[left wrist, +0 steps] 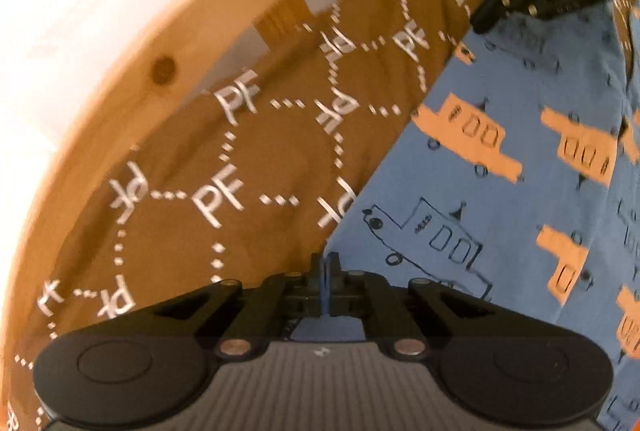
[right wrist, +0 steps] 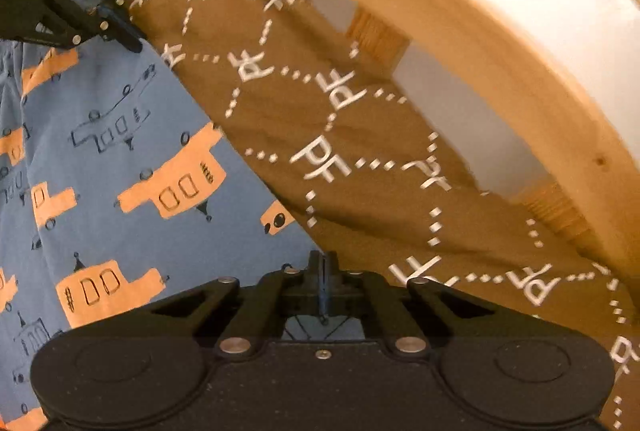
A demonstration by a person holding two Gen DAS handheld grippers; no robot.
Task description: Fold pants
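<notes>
Your left gripper (left wrist: 325, 265) sits at the bottom centre of its view, fingers pinched together on the edge of the blue pants (left wrist: 500, 191). At the bottom of the other view, your right gripper (right wrist: 324, 267) is clamped on the same fabric edge; it also shows at the upper right of the left view. Printed with orange and outlined vehicles, the pants lie spread on a brown cloth (left wrist: 260, 159) with white "PF" lettering, beside a curved wooden frame (right wrist: 500, 43).
</notes>
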